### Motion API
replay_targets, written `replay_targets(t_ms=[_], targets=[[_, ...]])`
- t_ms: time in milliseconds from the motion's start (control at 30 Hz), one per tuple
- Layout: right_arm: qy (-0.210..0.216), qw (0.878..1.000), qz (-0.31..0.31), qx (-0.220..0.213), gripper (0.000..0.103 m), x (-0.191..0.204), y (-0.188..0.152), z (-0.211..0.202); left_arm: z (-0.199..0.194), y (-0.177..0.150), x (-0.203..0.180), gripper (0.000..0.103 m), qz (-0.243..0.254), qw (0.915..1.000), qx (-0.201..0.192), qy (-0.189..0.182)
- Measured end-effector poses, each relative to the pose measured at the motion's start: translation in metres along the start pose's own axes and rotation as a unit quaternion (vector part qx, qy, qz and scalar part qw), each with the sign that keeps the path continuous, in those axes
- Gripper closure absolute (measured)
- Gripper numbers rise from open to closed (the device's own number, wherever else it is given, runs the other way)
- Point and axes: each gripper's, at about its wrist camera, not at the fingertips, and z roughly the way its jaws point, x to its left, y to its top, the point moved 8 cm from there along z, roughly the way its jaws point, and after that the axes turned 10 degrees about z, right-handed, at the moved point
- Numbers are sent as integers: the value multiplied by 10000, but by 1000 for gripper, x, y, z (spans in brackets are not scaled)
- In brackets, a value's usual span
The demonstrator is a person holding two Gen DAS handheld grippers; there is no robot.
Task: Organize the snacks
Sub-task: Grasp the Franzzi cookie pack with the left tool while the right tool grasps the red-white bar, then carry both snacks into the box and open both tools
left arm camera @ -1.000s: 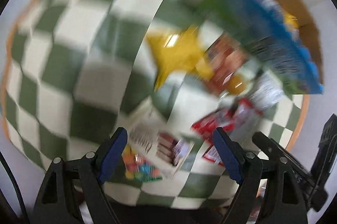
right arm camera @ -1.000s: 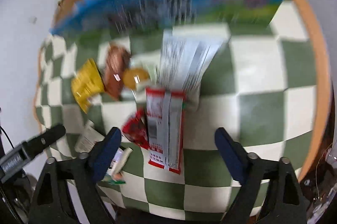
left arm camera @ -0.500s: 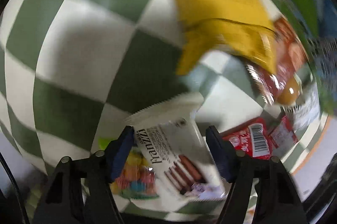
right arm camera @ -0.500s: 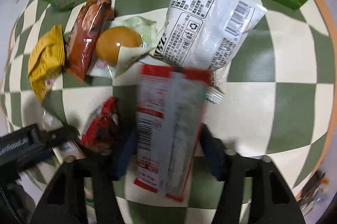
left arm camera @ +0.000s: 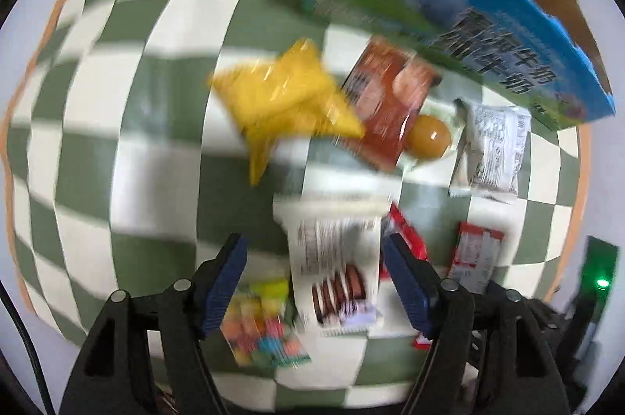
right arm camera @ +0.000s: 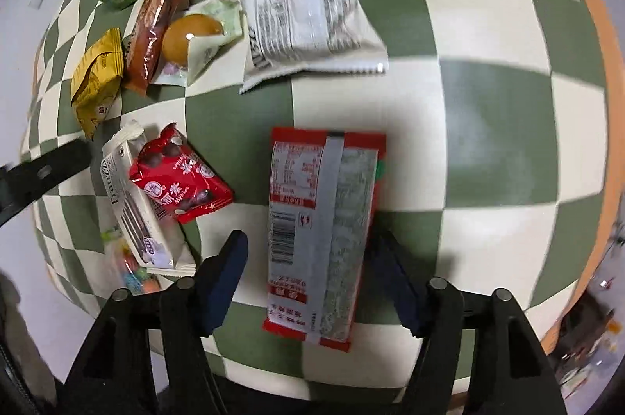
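In the left wrist view, the left gripper (left arm camera: 316,282) has just been reopened slightly; the white Franzzi wafer pack (left arm camera: 336,259) lies between its jaws on the checked cloth (left arm camera: 117,149), apparently ungripped. In the right wrist view, the right gripper (right arm camera: 308,274) has just been reopened after a squeeze, and the red snack packet (right arm camera: 320,231) lies flat between the jaws, judged released where it is to stay.

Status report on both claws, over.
Left claw open, jaws just widened, straddling white wafer packet. Right claw open, jaws just widened, straddling red packet. Red chocolate bag alongside, clear.
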Motion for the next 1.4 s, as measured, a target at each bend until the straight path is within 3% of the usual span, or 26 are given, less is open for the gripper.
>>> replay_targets(t_ms=[133, 233, 267, 300, 367, 467, 567, 700, 833, 967, 1233, 1400], targets=[[-152, 9998, 94, -133, 31, -9, -8, 15, 40, -30, -10, 32, -513, 9953, 682, -463], [-375, 9990, 25, -256, 39, -8, -9, 23, 53, -25, -22, 36, -344, 9974, 535, -350], [-480, 9984, -30, -302, 46, -10, -11, 23, 53, -25, -25, 48, -248, 9985, 375, -299], [-513, 9982, -57, -319, 51, -12, -14, 23, 54, -26, -30, 54, -139, 9992, 306, -211], [-440, 9985, -114, -320, 56, -12, -20, 22, 52, -31, -38, 54, 107, 9997, 224, -61], [-378, 9989, -134, -245, 57, -18, -27, 17, 45, -44, -53, 54, 353, 9991, 218, 7], [-213, 9997, -136, -44, 56, -30, -39, 15, 50, -61, -58, 51, 371, 9984, 388, -202], [7, 10000, 89, 5, 45, -31, -43, 21, 64, -75, -52, 49, 211, 9981, 545, -177], [-415, 9990, 32, -157, 46, -35, -37, 34, 58, -77, -68, 53, 387, 9982, 456, 25], [-612, 9972, -99, -418, 57, -26, -50, 33, 37, -68, -69, 53, 283, 9986, 427, -164], [273, 9977, 140, -602, 58, -8, -44, -20, -49, -59, -49, 53, 252, 9986, -111, -457], [961, 9907, -33, -962, 58, 13, -16, -104, -116, -8, -49, 53, 419, 9936, -690, -787]])
